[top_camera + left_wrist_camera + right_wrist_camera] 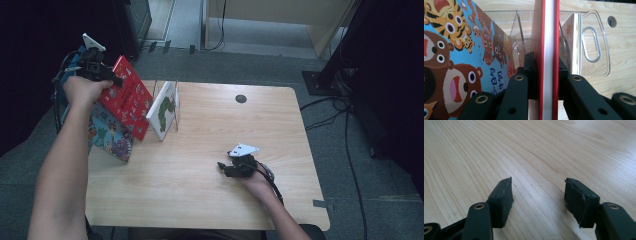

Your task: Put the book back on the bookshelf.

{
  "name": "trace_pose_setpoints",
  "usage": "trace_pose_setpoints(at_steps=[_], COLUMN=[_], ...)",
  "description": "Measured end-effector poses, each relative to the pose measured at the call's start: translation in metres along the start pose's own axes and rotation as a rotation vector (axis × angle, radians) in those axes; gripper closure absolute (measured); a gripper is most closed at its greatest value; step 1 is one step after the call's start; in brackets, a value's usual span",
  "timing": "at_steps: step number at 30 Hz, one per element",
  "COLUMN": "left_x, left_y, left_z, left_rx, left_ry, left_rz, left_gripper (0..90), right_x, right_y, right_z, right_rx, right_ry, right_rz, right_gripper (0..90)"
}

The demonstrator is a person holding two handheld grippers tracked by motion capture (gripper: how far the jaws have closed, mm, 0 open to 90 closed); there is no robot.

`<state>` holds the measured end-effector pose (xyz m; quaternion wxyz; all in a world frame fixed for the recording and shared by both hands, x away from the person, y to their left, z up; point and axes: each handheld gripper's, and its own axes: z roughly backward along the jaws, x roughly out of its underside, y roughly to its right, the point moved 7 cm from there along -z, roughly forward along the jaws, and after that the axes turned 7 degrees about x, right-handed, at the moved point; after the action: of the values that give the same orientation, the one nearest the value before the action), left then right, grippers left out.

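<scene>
My left gripper [114,78] is shut on a red-covered book [126,97], held tilted above the table's left edge. In the left gripper view the red book's spine edge [548,50] runs straight up between the two black jaws, whose pads press on both covers. A blue book with cartoon bears and tigers [456,62] leans to its left [111,135]. A white book with a green caterpillar [164,109] stands in a clear acrylic rack [596,45]. My right gripper [537,195] rests open on the bare wood, nothing between its jaws [222,167].
The wooden table [210,200] has a round cable hole [241,98] near its far edge. Black stands and cables lie on the grey floor to the right [340,105]. A dark cabinet stands beyond the table's far left corner.
</scene>
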<state>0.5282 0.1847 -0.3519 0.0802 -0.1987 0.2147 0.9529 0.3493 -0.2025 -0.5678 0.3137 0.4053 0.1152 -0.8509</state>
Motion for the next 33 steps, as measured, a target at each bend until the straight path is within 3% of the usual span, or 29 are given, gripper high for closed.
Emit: trace_pose_setpoints(at_steps=[5,15,23,26,30,33], left_x=[0.000,-0.002,-0.002,-0.003,-0.004,-0.002], left_y=[-0.001,-0.002,-0.004,-0.005,-0.005,-0.004], left_z=[0.000,0.012,0.018,0.025,0.031,0.033], left_rx=[0.002,0.012,0.001,-0.014,0.013,0.008], left_ry=[0.009,0.048,0.055,0.085,0.111,0.102], left_rz=[-0.003,-0.022,-0.047,-0.058,-0.061,-0.075], left_gripper=[77.4,54.7,49.5,47.3,46.4,46.2], right_x=[0.000,0.000,0.000,0.000,0.000,0.000], right_y=[0.000,0.000,0.000,0.000,0.000,0.000], right_z=[0.000,0.000,0.000,0.000,0.000,0.000], right_rx=[0.001,0.000,0.001,0.000,0.000,0.000], right_ry=[0.001,0.001,0.001,0.001,0.001,0.001], right_rz=[0.000,0.000,0.000,-0.001,0.000,0.000], right_gripper=[39.6,39.6,39.6,39.6,39.6,39.6])
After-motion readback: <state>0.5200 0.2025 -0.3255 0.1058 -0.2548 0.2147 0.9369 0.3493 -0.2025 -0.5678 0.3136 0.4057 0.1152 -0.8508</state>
